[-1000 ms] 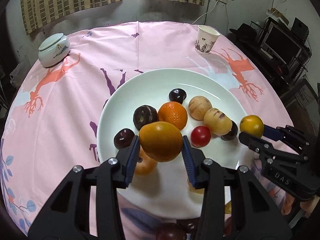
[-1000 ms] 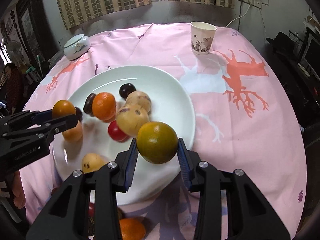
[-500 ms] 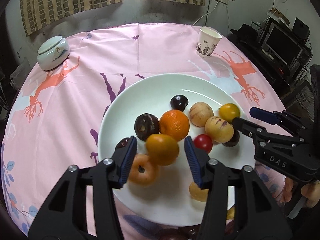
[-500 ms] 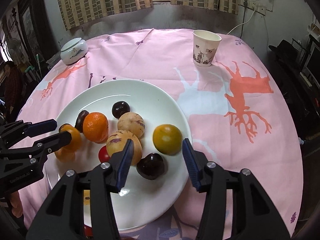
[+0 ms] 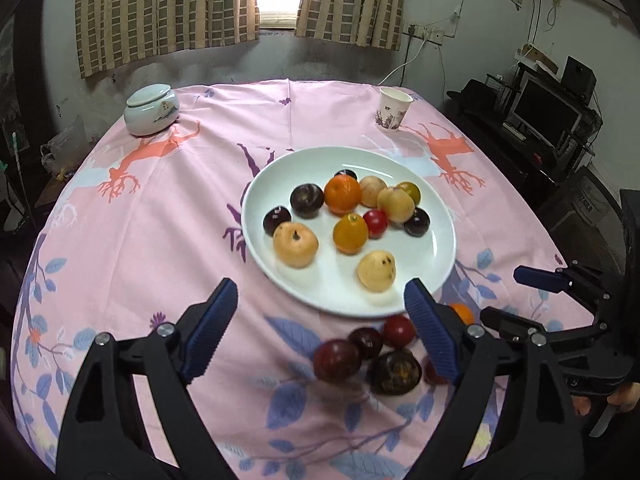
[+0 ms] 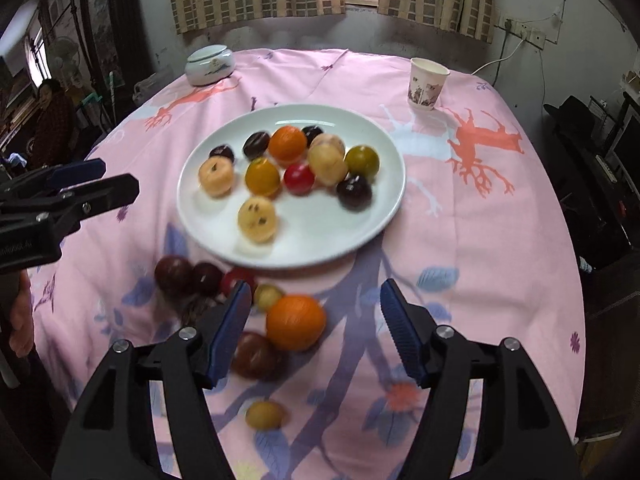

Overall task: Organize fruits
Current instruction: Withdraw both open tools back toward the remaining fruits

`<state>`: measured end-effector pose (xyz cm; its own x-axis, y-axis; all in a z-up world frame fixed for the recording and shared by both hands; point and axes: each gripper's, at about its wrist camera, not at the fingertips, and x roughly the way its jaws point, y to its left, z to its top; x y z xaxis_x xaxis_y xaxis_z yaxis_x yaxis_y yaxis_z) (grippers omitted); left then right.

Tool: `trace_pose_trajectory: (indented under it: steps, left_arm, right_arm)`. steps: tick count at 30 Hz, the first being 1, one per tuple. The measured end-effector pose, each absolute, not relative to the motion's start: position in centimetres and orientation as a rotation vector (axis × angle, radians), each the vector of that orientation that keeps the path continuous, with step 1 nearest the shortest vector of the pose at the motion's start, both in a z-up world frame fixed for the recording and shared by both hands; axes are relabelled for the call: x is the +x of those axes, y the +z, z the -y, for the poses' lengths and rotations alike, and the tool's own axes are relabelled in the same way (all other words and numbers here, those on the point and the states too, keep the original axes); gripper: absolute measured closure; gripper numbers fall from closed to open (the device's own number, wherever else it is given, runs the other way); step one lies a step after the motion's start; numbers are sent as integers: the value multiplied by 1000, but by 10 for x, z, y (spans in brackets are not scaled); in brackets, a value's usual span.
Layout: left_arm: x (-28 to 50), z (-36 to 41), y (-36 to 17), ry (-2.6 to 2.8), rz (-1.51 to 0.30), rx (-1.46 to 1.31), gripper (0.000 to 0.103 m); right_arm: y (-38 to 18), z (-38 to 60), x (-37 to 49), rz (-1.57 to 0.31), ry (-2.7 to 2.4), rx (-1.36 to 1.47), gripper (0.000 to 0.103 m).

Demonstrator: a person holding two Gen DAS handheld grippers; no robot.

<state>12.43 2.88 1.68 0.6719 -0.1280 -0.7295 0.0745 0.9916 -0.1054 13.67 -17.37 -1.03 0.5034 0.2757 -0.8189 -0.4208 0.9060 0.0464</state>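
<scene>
A white plate (image 5: 424,268) (image 6: 384,216) on the pink cloth holds several fruits, among them an orange (image 5: 342,194), a yellow-orange fruit (image 5: 350,233) (image 6: 262,178) and a green-yellow one (image 6: 362,161). Loose plums (image 5: 338,360), a red fruit (image 5: 398,330) and an orange (image 6: 295,322) lie on the cloth before the plate. My left gripper (image 5: 320,332) (image 6: 120,179) hangs over these loose fruits, jaws opening, nothing between the pads. My right gripper (image 6: 316,334) (image 5: 516,300) is also opening; the loose orange shows between its fingers, untouched by the pads.
A lidded ceramic jar (image 5: 151,110) stands at the far left of the round table, a paper cup (image 5: 393,109) at the far right. A small yellow fruit (image 6: 264,414) lies near the table's front. A desk with a monitor (image 5: 544,116) is on the right, a person (image 6: 52,120) on the left.
Both grippers let their fruits go onto the plate, opened wide and drew back and up. The loose fruits in front of the plate have come into view.
</scene>
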Motion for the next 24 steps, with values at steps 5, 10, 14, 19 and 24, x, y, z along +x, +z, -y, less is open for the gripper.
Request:
trace_pose_trajectory:
  steps: [5,10,14,19,24]
  left_arm:
    - [69,-30,0,-88,-801,-80,14]
    - [39,-34,-20,-81,-832,-117,14]
    - [28,-37,-24,-74,-837,-131,14]
    - [23,-38,-24,-74,-833,-138,14]
    - [22,-37,-26,-78,-838,-130,14]
  right_arm:
    - [-31,167,72,-974,450,-170,35]
    - [-45,166,39,-962,396,-145,35]
    - [-47,170,34,-974,382,-109,35]
    - [-45,173,33,-974,363,-105,35]
    - [-50,175,38,-963,350,-89,35]
